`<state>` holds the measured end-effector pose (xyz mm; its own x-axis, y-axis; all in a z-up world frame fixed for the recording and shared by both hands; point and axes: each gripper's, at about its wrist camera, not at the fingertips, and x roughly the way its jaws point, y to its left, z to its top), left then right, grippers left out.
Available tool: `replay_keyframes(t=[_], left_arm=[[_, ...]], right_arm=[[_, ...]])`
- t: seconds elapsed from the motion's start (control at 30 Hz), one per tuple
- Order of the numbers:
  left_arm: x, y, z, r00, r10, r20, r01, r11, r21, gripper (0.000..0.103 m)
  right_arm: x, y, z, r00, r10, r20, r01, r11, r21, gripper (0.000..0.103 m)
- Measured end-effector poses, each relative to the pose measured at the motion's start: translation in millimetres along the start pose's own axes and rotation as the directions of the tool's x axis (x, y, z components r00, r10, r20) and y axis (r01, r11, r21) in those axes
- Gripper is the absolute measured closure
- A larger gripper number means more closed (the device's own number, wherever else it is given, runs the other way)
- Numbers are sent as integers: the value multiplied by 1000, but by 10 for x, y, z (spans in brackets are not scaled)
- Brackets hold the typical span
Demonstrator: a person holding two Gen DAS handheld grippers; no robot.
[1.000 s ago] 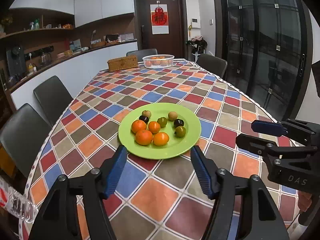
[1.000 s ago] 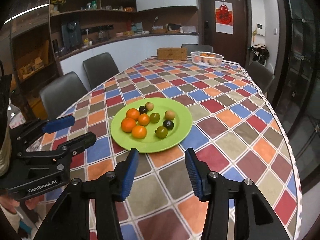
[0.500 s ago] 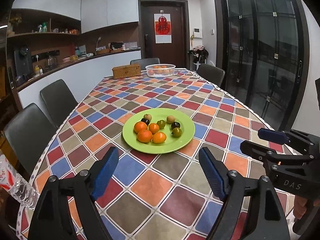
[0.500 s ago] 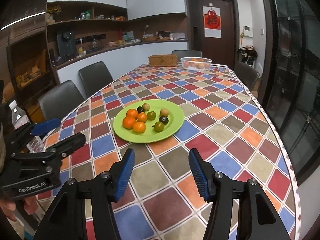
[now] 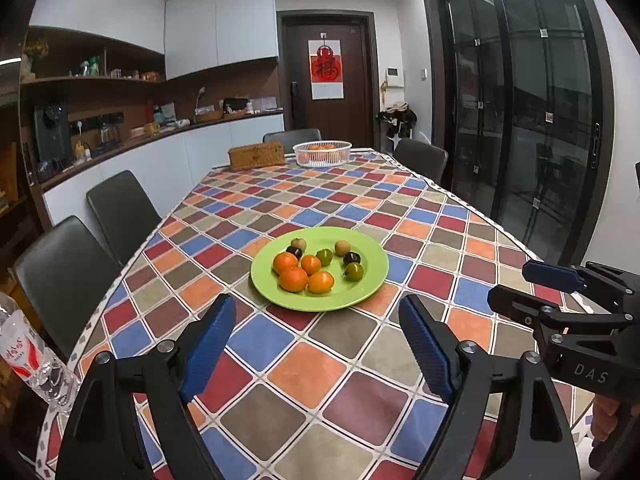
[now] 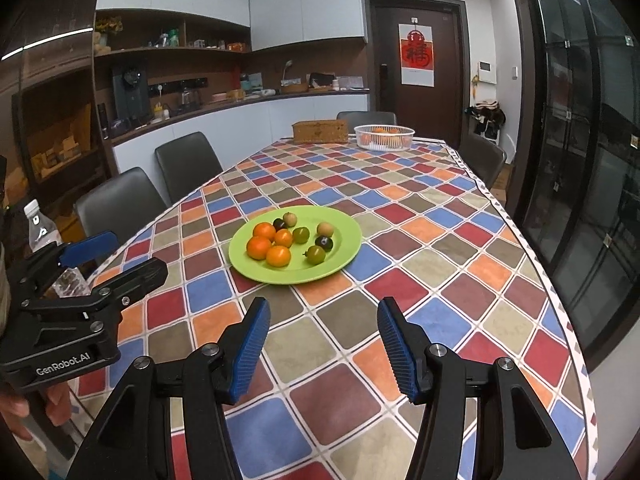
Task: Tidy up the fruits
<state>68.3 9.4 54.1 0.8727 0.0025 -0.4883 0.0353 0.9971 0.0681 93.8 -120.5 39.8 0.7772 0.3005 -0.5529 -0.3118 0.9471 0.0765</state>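
Note:
A green plate sits on the checkered tablecloth and holds several small fruits: oranges, green ones, dark ones and tan ones. My left gripper is open and empty, back from the plate's near rim. My right gripper is open and empty, also short of the plate. Each gripper shows in the other's view, the right and the left.
A white basket of oranges and a wicker box stand at the table's far end. Dark chairs line the left side. A water bottle stands at the near left edge.
Both grippers have drawn back and up from the plate, which now looks smaller and farther. Both stay open. The fruits have not moved.

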Motion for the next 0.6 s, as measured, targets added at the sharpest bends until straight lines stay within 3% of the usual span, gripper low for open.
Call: replay_keyframes(t=[0.23,0.47,0.6], left_arm=[[-38,-13,-9,1000,12,12,-12,1000,2,16],[-94,-38,-39,1000,16,25,-16,1000,1,0],[-141,-64,-47,999,22,42,-22,1000,9,0]], right_arm=[[-15,-35,-28,1000,-9,1,9,1000,16,46],[-38,-44,-48,1000,-6,3,6,1000,22,46],[-49,-50,-57,1000,-9,5,9,1000,25,46]])
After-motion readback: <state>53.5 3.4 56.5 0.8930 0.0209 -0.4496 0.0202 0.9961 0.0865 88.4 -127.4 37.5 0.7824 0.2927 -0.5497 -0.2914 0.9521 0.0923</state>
